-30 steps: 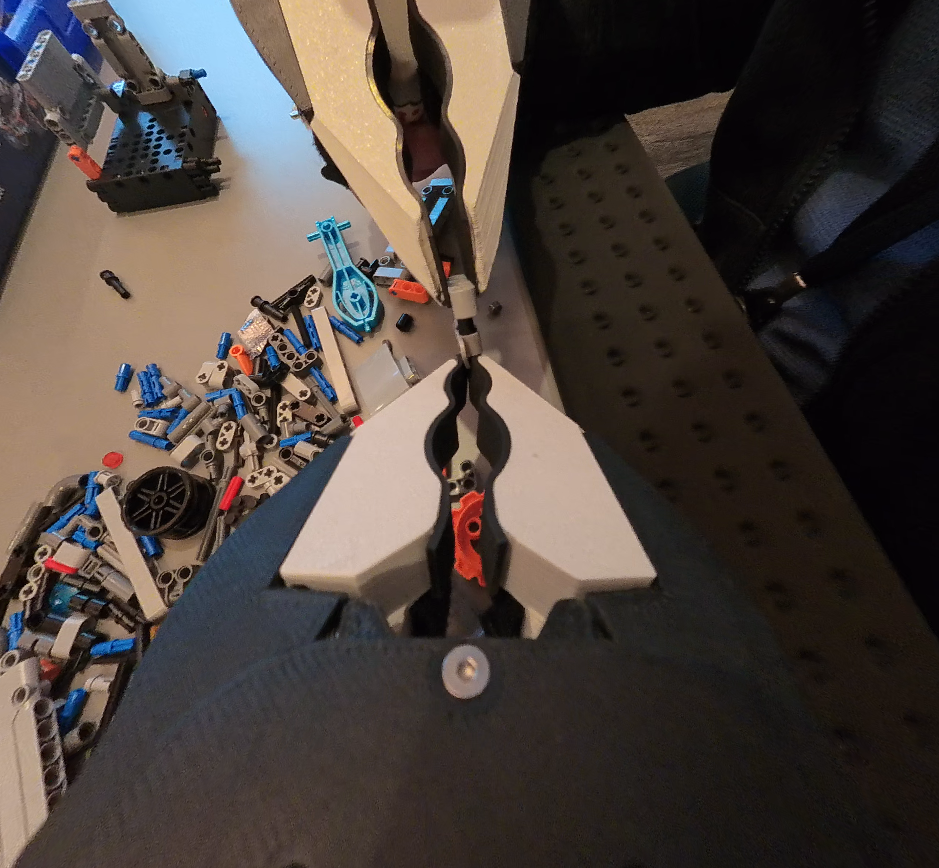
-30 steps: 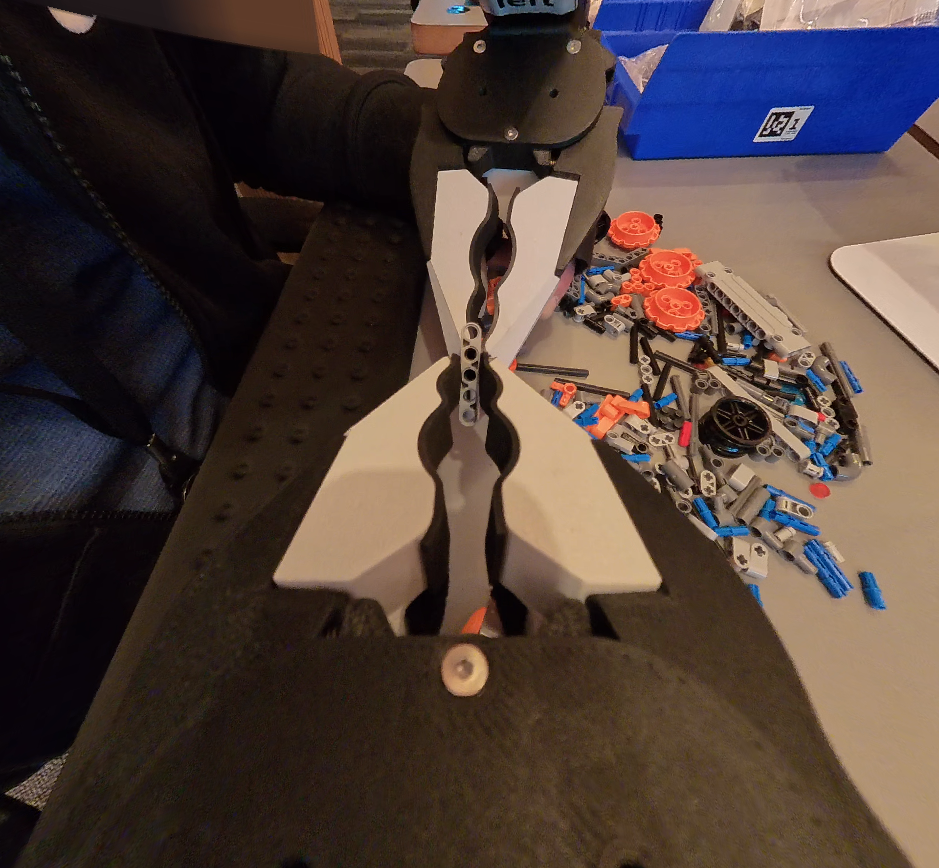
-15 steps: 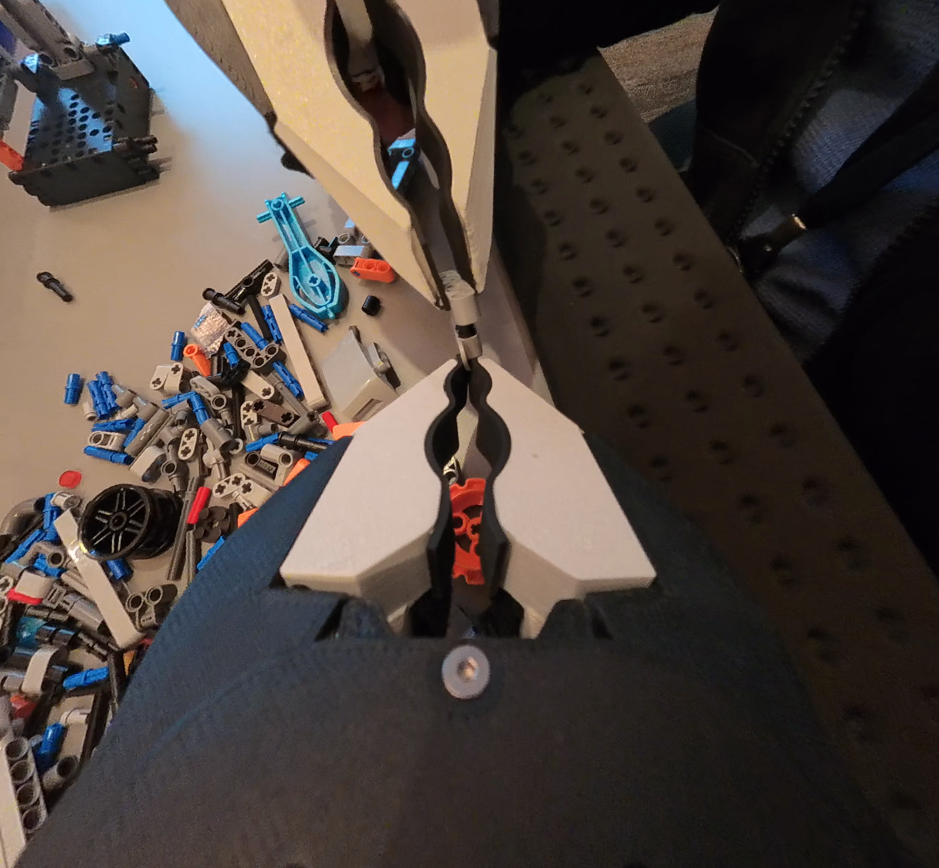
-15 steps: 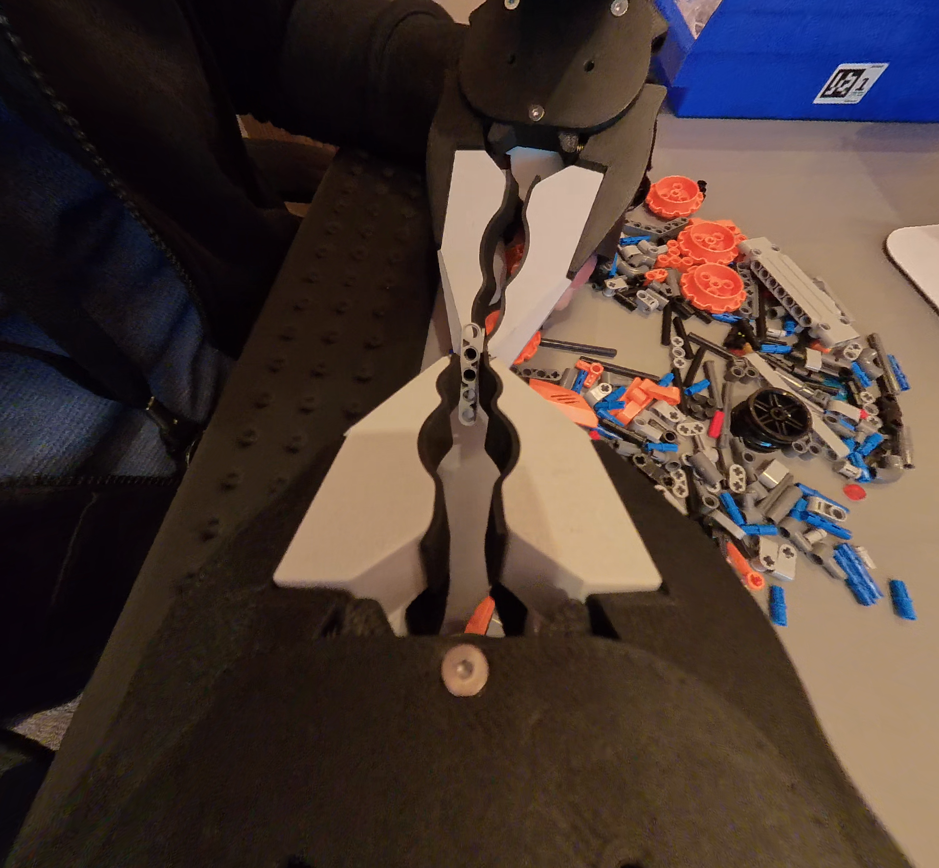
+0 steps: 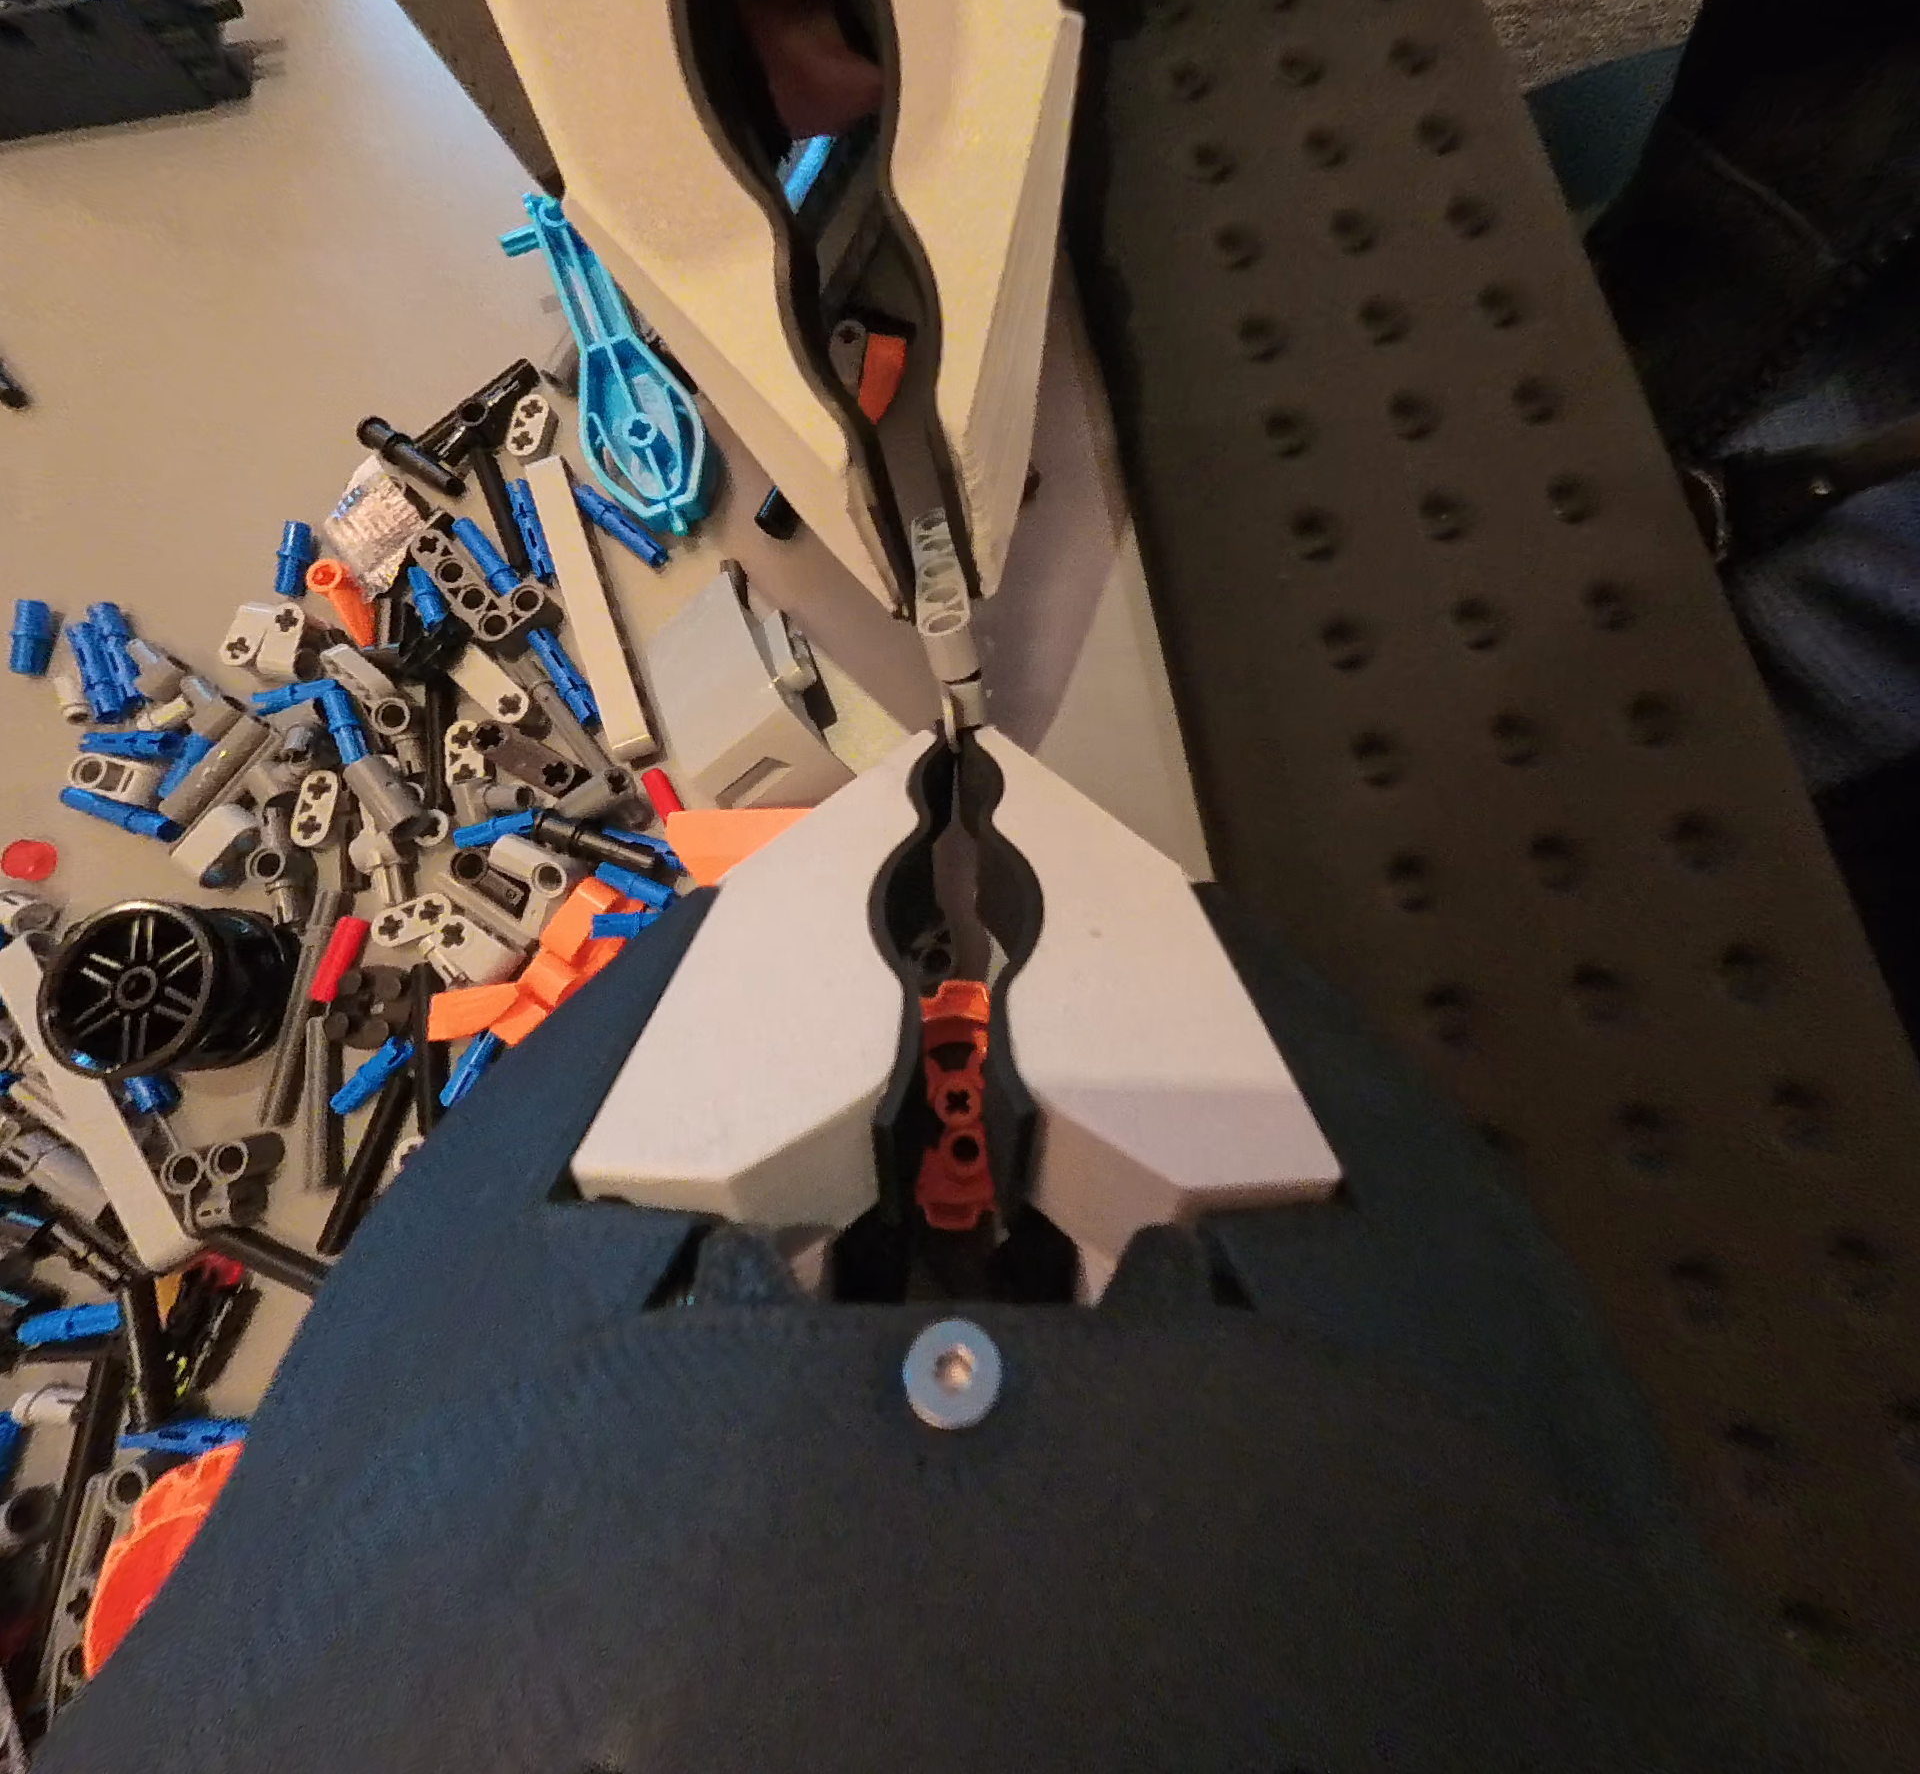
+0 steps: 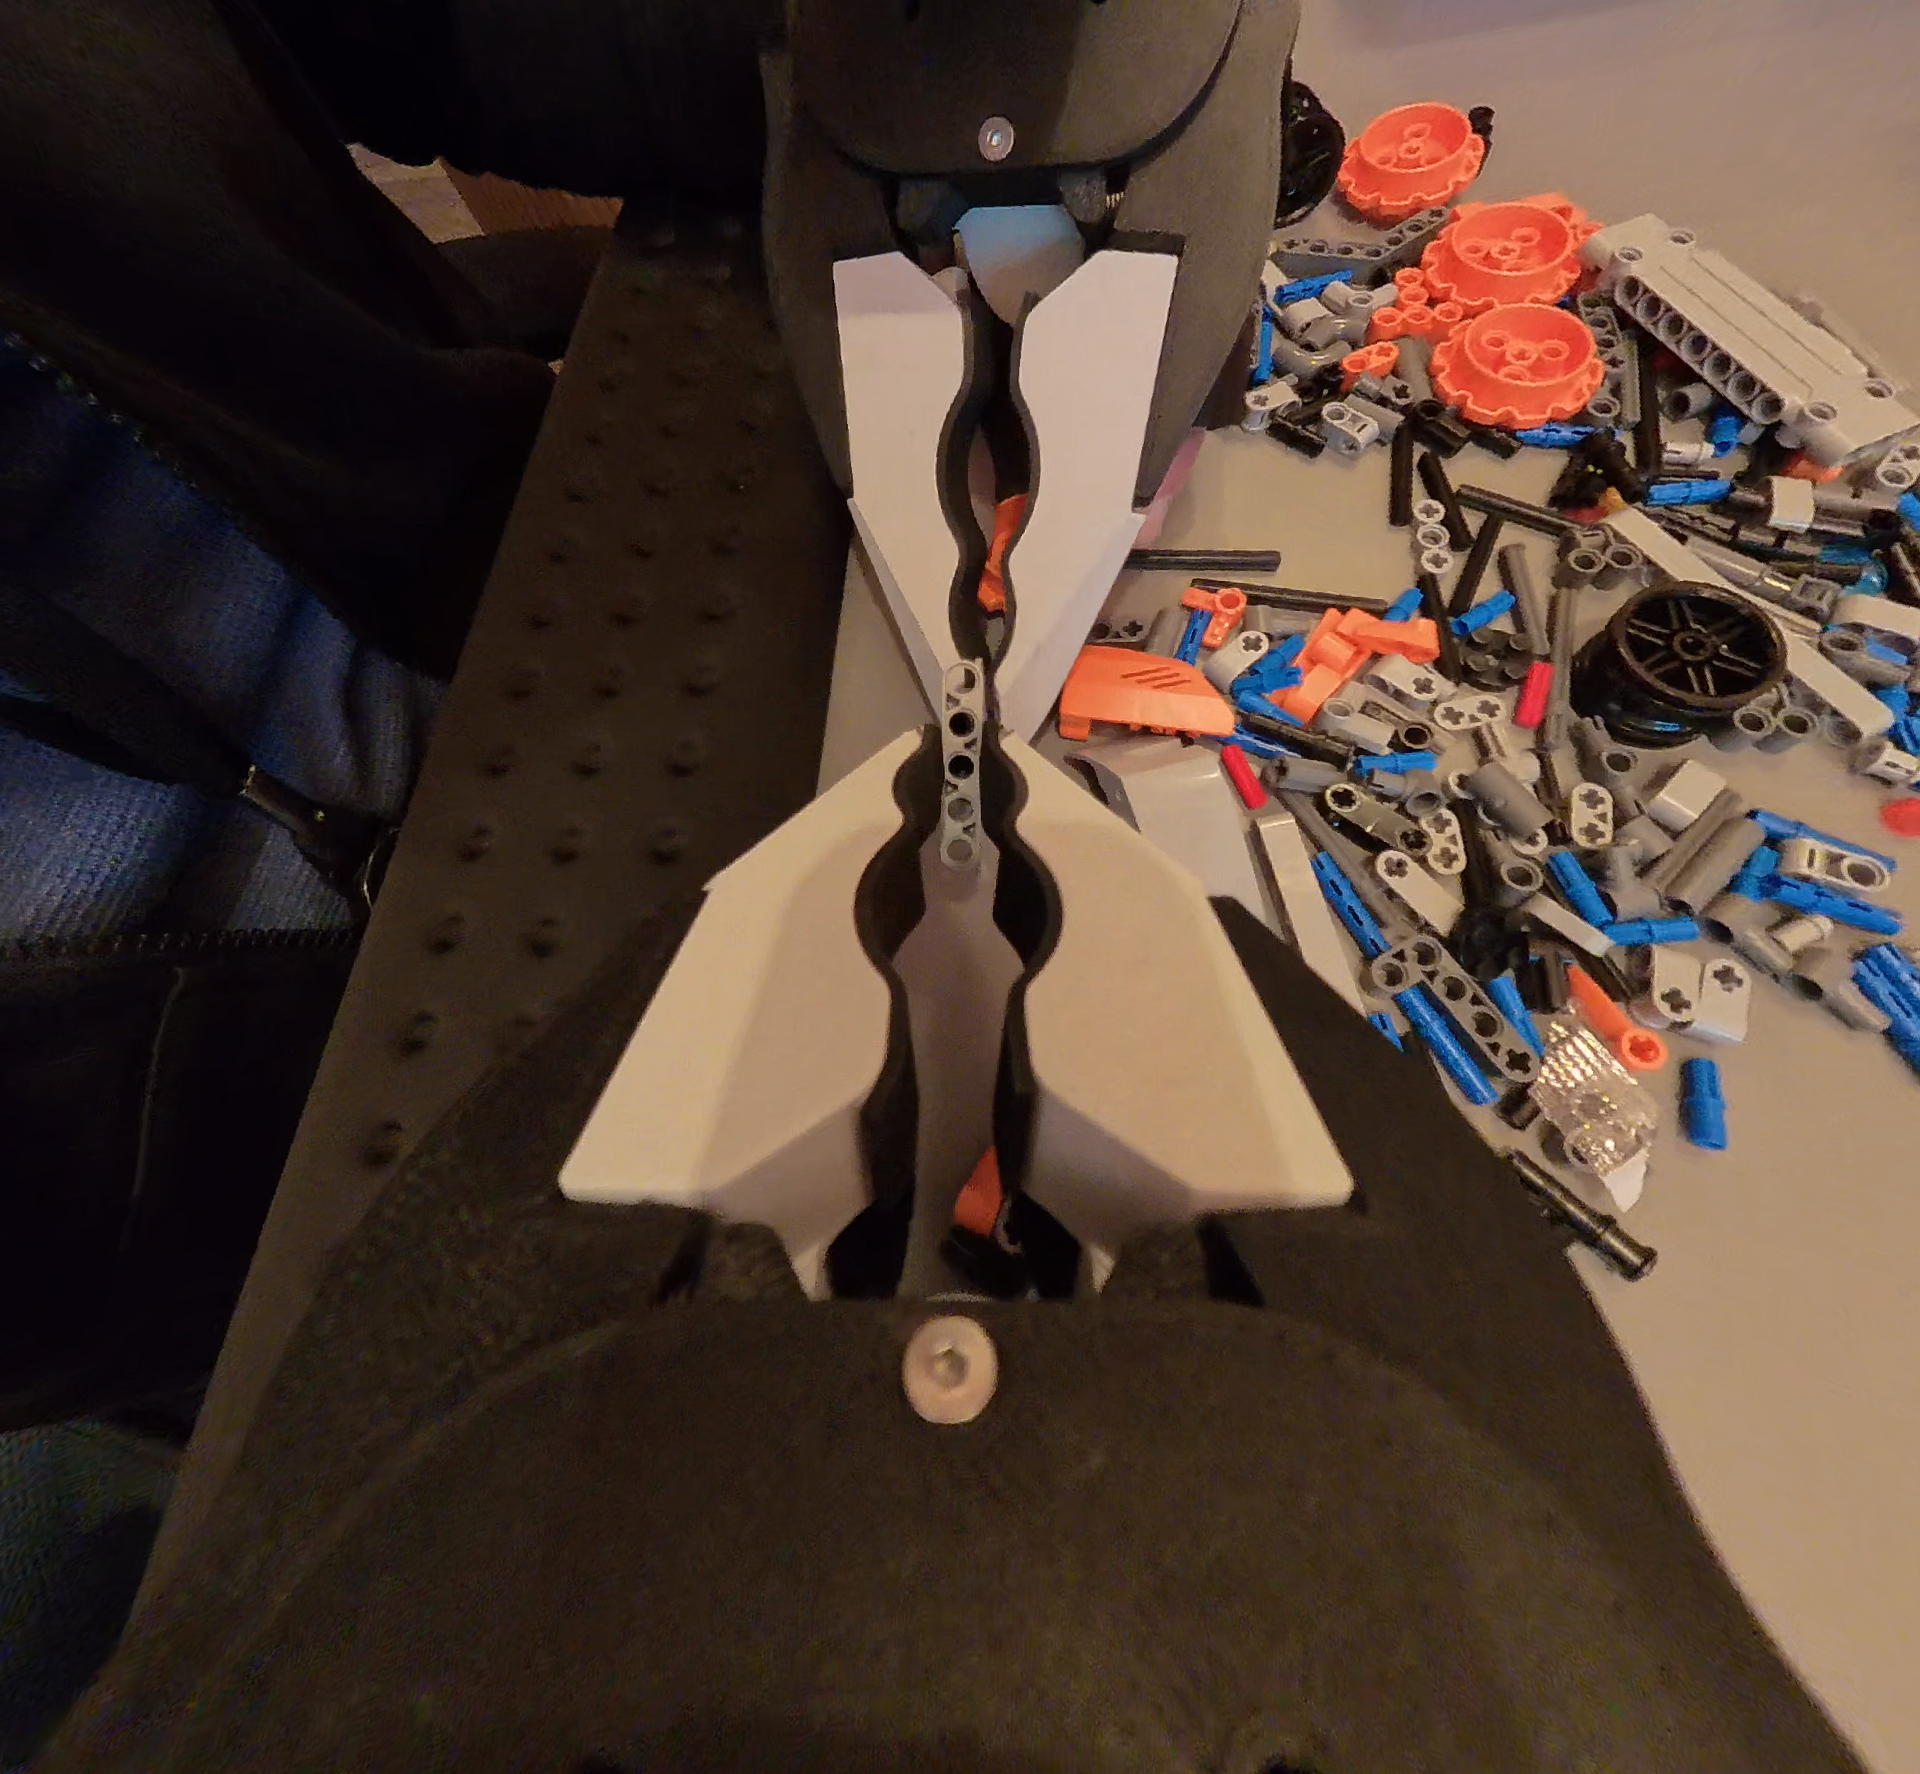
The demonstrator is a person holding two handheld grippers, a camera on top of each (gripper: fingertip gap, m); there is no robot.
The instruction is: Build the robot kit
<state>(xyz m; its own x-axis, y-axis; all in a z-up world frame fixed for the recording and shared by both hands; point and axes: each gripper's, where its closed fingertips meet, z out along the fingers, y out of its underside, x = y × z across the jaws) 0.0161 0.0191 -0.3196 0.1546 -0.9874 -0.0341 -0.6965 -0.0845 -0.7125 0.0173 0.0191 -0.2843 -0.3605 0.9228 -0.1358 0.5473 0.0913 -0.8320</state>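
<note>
Grey beam (image 6: pixel 961 779) pinched in the closed right gripper (image 6: pixel 961 737), tip-to-tip with the left gripper (image 5: pixel 958 737), clamped on a small pin (image 5: pixel 964 701) (above the bench (image 5: pixel 208 322)). Keep both aligned, I'd say.

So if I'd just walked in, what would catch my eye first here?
Two grey grippers meeting tip to tip: the right gripper is shut on a grey holed beam, and the left gripper pinches a small grey connector piece at the beam's end. Beside them on the table lies a heap of building-toy parts with orange gears.
</note>
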